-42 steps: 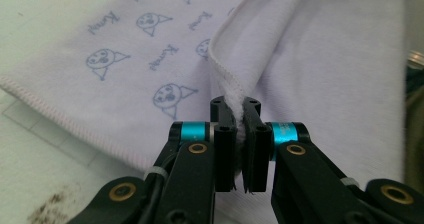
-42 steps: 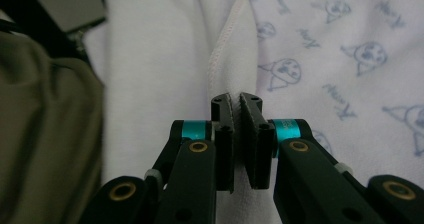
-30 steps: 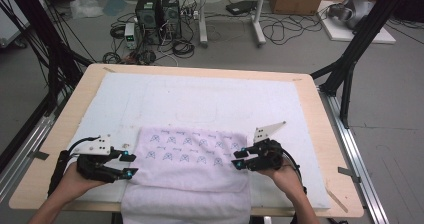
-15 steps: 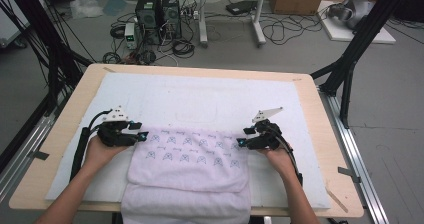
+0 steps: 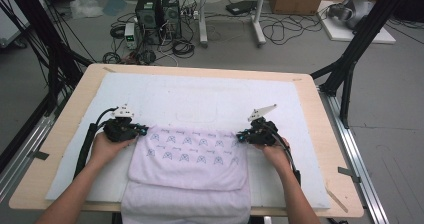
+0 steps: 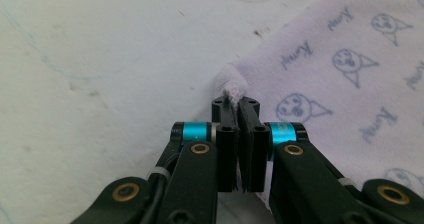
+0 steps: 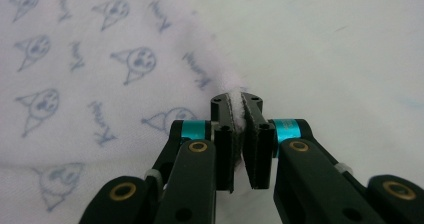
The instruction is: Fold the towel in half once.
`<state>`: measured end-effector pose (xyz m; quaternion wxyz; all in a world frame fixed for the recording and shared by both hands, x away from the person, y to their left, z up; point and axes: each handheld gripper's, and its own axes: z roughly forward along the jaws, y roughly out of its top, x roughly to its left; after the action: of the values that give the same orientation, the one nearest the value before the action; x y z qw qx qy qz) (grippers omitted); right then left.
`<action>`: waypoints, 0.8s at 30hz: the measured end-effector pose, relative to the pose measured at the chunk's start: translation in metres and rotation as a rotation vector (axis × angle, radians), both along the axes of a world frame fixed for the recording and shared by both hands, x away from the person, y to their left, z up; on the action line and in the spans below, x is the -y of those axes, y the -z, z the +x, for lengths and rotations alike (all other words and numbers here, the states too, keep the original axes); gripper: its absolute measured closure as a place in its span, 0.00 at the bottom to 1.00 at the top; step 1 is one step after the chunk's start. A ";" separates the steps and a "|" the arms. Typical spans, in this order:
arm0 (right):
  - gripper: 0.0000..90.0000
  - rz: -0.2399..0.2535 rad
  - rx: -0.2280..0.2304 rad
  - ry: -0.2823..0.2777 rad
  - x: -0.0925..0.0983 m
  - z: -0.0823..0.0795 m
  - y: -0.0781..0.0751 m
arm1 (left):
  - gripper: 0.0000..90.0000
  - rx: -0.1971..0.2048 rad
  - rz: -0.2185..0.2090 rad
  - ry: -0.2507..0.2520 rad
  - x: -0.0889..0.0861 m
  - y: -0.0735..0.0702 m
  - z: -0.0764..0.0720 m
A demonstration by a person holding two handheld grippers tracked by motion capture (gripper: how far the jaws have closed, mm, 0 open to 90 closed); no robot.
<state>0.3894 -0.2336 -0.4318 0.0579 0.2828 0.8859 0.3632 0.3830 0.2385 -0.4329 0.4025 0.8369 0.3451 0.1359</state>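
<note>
Two claws — left (image 5: 143, 130), right (image 5: 239, 136) — pinch the towel's (image 5: 187, 156) far corners.

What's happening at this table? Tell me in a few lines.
A person holds a two-jaw gripper in each hand and is handling a pale lilac towel printed with small cartoon faces, on a table with a white mat. The left gripper is shut on the towel's far left corner, the right gripper on its far right corner. The near part of the towel lies folded and hangs over the table's near edge.
</note>
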 end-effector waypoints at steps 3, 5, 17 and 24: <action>0.95 0.025 0.028 0.050 0.006 0.014 -0.011 | 0.97 0.026 -0.024 -0.039 0.001 -0.010 0.014; 0.95 0.007 0.051 0.082 0.007 0.029 -0.021 | 0.97 0.054 -0.028 -0.086 0.002 -0.022 0.029; 0.88 0.004 0.157 0.170 0.011 0.098 -0.096 | 0.91 0.147 -0.041 -0.185 0.007 -0.098 0.091; 0.60 0.051 0.065 0.201 0.017 0.090 -0.063 | 0.67 0.081 -0.046 -0.146 -0.009 -0.068 0.077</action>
<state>0.4792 -0.2505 -0.3684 0.1155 0.3597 0.8412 0.3868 0.4595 0.2478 -0.3654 0.4241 0.7940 0.3918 0.1906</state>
